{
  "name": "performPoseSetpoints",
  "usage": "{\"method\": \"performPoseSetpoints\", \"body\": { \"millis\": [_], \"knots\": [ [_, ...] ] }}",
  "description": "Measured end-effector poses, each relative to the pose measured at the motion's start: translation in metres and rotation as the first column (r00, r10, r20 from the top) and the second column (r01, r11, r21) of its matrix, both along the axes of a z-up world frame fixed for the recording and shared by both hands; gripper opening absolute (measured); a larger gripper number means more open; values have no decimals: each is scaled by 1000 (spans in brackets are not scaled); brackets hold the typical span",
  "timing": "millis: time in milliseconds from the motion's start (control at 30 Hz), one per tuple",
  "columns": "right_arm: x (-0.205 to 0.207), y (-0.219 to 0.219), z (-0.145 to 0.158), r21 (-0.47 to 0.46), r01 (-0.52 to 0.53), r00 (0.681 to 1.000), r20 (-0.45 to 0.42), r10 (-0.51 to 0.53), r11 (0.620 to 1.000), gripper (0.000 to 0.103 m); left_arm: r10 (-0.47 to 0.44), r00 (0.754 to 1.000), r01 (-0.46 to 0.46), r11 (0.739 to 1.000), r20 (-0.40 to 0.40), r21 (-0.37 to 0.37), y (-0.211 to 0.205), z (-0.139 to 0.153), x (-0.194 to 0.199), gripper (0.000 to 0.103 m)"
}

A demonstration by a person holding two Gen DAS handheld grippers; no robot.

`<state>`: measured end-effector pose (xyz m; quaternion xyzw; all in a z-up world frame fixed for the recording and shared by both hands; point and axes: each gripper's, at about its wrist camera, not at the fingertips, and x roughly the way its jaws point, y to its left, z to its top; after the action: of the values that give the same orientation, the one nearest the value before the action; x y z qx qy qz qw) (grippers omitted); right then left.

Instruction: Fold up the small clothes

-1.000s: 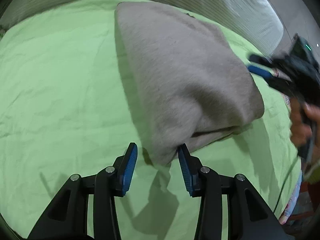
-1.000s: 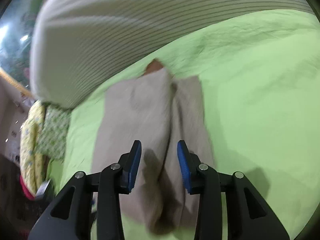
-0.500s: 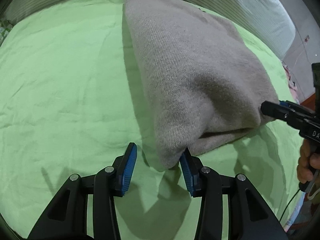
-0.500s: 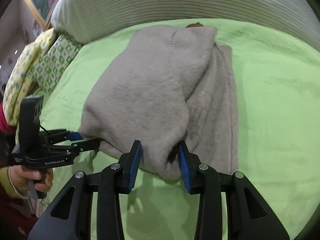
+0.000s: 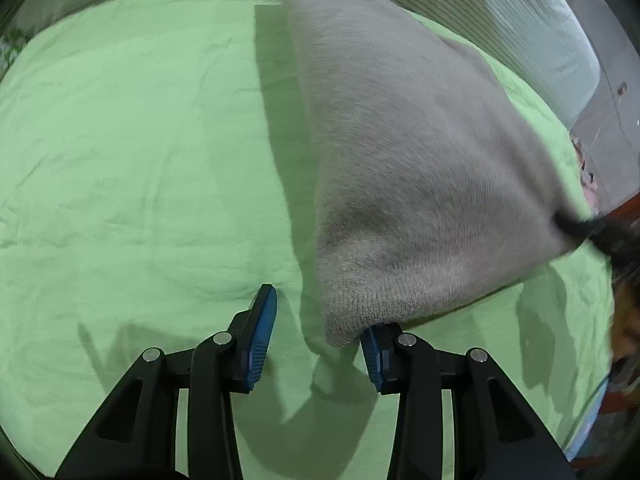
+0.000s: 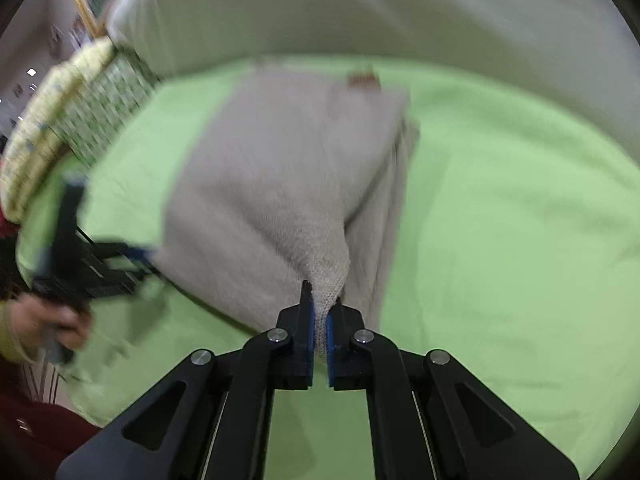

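A grey knitted garment (image 5: 420,160) lies folded on the green sheet (image 5: 140,160), its near edge raised. My left gripper (image 5: 318,318) has the garment's near left corner between its fingers. The corner rests against the right pad, the left pad (image 5: 262,332) stands apart, and the jaws are closing. In the right wrist view my right gripper (image 6: 320,308) is shut on the other near corner of the garment (image 6: 280,180), which bunches up between the blue pads. The left gripper (image 6: 132,254) appears there blurred at the garment's left corner, held by a hand (image 6: 44,324).
A white striped bolster (image 6: 360,12) runs along the far side of the bed. Yellow and green patterned bedding (image 6: 80,100) is piled at the far left. The sheet's edge drops off at the right (image 5: 592,380).
My right gripper has rolled, come in and shut on the garment's corner. The left gripper has crept closer to its corner. The garment's near edge now stands higher.
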<state>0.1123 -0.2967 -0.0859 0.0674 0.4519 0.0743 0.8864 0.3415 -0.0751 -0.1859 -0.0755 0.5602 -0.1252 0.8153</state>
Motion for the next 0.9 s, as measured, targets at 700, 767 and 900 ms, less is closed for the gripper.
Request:
{"method": "performPoseSetpoints", "body": {
  "millis": [700,767,900],
  "knots": [
    [30,-20,44,165,218,965,109,-238,962,45,40,999,-40,988,-1,-152,47,44,-6,58],
    [42,-14,44,142,220,965,111,-236,965,46,55,998,-55,986,0,-157,48,47,1,59],
    [71,-12,38,86,265,957,102,-273,960,59,70,998,-68,983,6,-173,44,54,15,65]
  ]
}}
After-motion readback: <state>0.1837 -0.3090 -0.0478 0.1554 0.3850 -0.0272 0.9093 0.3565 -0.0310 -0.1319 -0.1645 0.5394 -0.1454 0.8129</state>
